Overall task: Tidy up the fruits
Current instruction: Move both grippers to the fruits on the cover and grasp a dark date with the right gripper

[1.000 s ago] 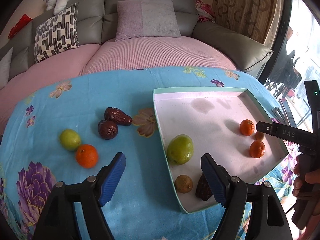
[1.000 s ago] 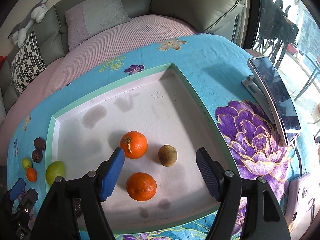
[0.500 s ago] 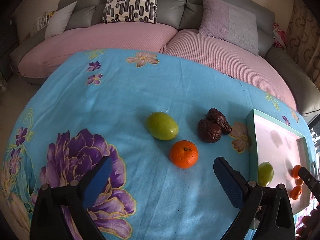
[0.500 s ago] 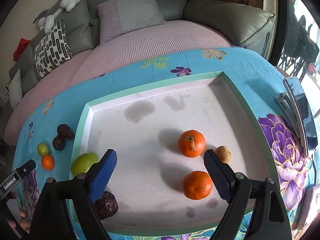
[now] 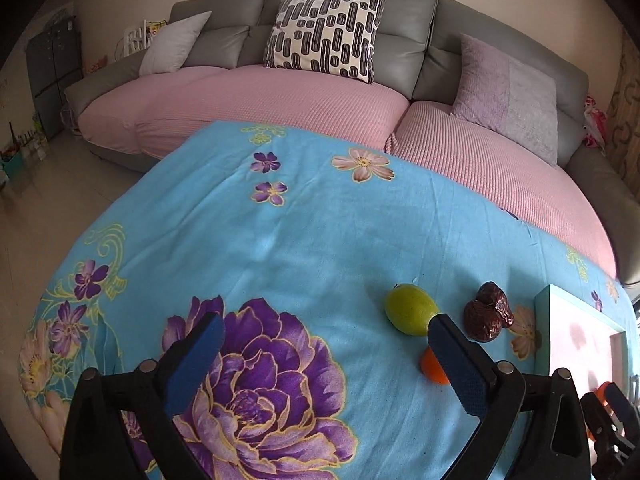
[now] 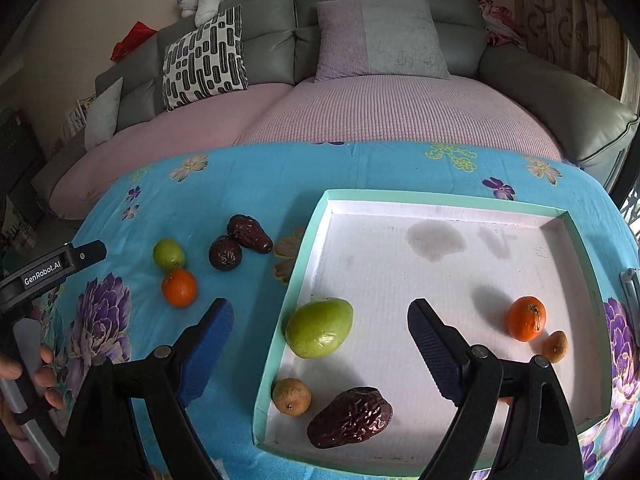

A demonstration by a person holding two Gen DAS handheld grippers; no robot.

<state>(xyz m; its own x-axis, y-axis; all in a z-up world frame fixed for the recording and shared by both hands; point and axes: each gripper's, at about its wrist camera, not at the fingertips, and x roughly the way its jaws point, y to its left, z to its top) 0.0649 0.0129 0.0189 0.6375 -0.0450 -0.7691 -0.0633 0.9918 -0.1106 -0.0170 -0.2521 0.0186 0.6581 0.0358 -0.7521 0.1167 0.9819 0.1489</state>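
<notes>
1. My left claw point(image 5: 324, 364) hangs empty above the surface point(image 5: 280, 240), pads spread wide so a fruit can pass between them.
2. My right claw point(image 6: 320, 344) is likewise apart and holds nothing; it straddles the left rim of the tray point(image 6: 306, 248), the landmark here.
3. Inside the tray: a large green fruit point(image 6: 319, 333) against the left wall, a brown fruit point(image 6: 291, 396) and a date point(image 6: 350, 417) toward the near corner, an orange point(image 6: 525, 318) at the far side.
4. Left of the tray, on the surface: a small green fruit point(image 5: 411, 309), a loose orange point(image 5: 432, 367) and two dates point(image 5: 486, 317). These are unsorted.
5. Judgement: the left claw's right pad hides part of the loose orange, so that group is probably next.
</notes>
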